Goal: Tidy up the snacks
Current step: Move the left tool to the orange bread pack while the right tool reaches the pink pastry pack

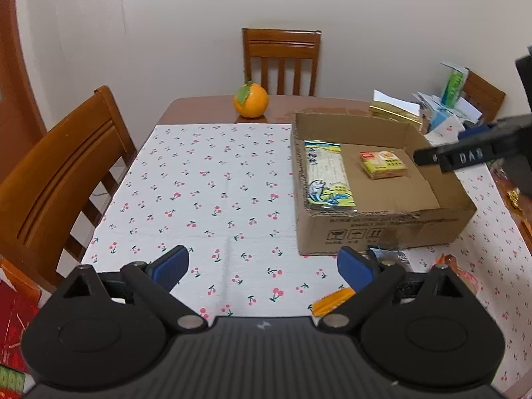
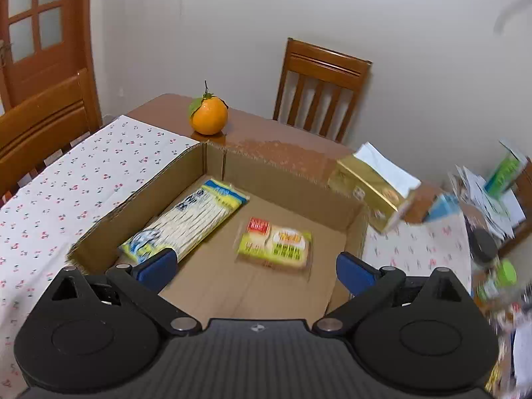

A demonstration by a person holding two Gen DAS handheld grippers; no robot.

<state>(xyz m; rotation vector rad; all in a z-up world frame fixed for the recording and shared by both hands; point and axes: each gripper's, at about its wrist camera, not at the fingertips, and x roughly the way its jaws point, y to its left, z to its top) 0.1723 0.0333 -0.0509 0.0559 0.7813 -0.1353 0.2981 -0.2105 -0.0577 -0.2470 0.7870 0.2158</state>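
Overhead, cherry-print tablecloth (image 1: 206,193), wooden chairs (image 1: 282,61)

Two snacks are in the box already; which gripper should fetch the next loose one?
Probably left. The left gripper hangs open over the tablecloth, close to the loose orange packet. The right gripper, also open, hangs over the cardboard box.

Your box (image 1: 382,229) sits on the surface (image 1: 212,179), right of centre. Inside: long packet (image 1: 327,174) along the left wall, small packet (image 1: 384,165) to its right, apart. Orange (image 1: 251,99) behind the box's left corner. Chair (image 1: 282,61) beyond the far edge.
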